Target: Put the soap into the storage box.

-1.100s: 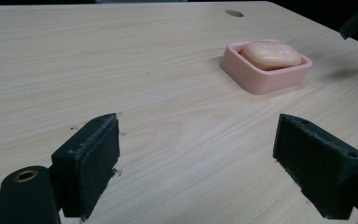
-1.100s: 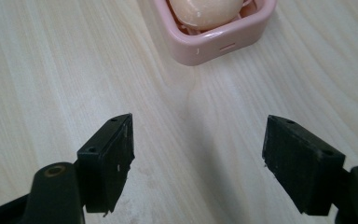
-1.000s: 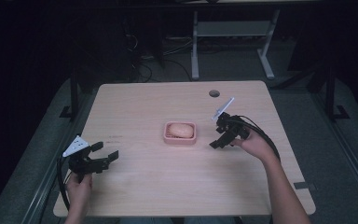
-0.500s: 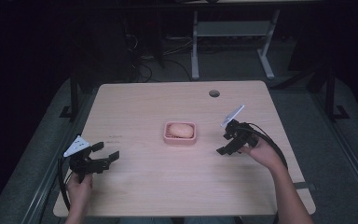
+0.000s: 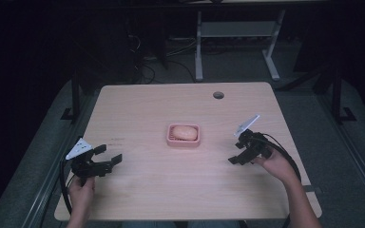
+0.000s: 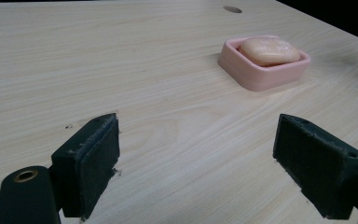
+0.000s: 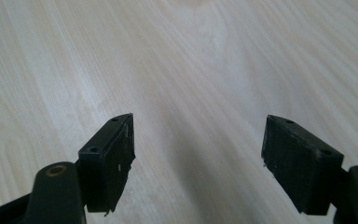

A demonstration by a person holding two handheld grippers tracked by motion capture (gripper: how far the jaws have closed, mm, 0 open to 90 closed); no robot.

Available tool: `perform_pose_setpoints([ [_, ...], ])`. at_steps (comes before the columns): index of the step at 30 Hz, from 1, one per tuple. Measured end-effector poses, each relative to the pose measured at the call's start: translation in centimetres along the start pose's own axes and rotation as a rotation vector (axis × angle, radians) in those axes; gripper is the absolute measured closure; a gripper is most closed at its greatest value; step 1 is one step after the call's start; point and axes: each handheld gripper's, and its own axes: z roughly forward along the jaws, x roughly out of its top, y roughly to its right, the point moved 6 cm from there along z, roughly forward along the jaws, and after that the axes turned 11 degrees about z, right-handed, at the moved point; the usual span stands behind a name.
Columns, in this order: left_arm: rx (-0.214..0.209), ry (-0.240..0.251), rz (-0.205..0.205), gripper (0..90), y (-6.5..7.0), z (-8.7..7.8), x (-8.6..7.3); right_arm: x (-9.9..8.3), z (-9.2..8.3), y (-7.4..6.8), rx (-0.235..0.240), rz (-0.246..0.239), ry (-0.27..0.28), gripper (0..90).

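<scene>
Two tongs, left and right, gape wide and empty, flanking the soap in its dish mid-counter.

Looks forward and down from above the near edge in the high view, far enough back to take in the whole table and the dark floor beyond. Rides low and close to the wood in the left gripper view, facing across it toward the pink dish and the round hole near the far edge, both shared with the high view. Points steeply down from close range in the right gripper view, onto bare wood grain.
</scene>
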Motion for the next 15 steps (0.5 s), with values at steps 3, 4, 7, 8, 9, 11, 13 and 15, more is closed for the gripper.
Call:
perform_pose_setpoints([
  [3,-0.001,0.001,0.0,14.3,0.0,0.0,0.0,-0.7,-0.1,0.0,0.0,0.002,0.012,25.0],
  [4,-0.001,0.0,0.007,14.2,0.0,0.0,0.0,-0.9,-0.2,-0.1,0.001,0.007,0.017,25.0],
  [7,-0.003,-0.003,0.007,14.2,0.1,0.1,0.0,-1.6,-0.2,-0.2,0.0,0.008,0.028,25.0],
  [8,-0.003,-0.003,0.007,14.3,0.1,0.1,0.0,-1.9,-0.2,-0.3,0.002,0.009,0.029,25.0],
  [9,-0.004,-0.004,0.004,14.2,0.1,0.1,0.0,-2.1,-0.1,-0.4,0.004,0.009,0.035,25.0],
  [11,-0.006,-0.004,0.008,14.3,0.2,0.1,0.0,-2.4,-0.2,-0.5,0.005,0.012,0.037,25.0],
  [13,-0.006,-0.008,0.014,14.2,0.2,0.2,0.0,-3.1,-0.2,-0.8,0.006,0.016,0.048,25.0],
  [15,-0.007,-0.008,0.014,14.2,0.2,0.2,0.0,-3.6,-0.2,-0.9,0.008,0.014,0.058,25.0],
])
